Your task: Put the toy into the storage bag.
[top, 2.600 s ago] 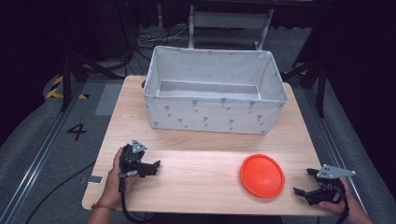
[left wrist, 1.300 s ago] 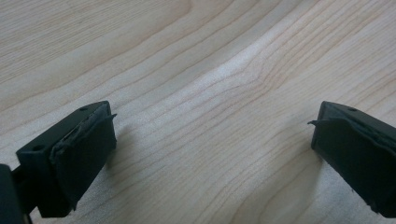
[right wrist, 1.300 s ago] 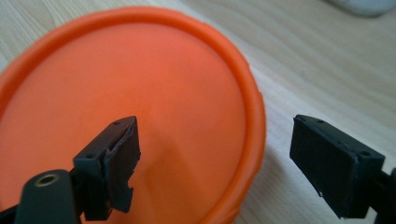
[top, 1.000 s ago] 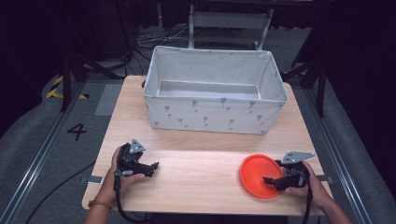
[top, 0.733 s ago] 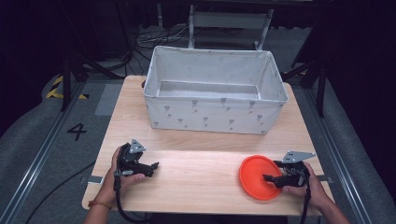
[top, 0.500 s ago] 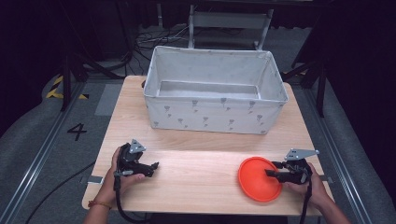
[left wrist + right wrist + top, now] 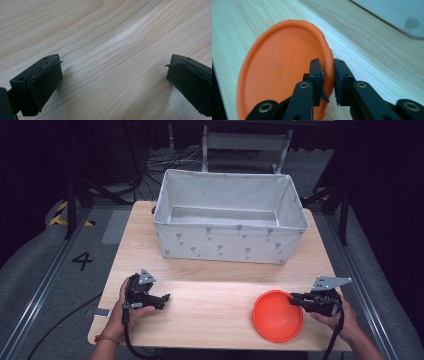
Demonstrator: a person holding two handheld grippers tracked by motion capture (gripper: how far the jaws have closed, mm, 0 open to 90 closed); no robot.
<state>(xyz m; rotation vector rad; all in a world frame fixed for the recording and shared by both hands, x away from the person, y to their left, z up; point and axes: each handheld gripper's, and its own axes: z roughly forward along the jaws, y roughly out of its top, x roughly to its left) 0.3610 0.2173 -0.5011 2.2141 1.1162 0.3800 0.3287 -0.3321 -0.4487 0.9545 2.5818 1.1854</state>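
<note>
Orange plate point(image 7: 276, 316) near the counter's point(image 7: 210, 300) right front corner, rim now pinched by the right claw point(image 7: 327, 75) just after closing, tilting up; left claw point(image 7: 164, 298) spread, idle near the left front edge; carrying to the fabric bin point(image 7: 229, 227) at the back edge probably left.
</note>
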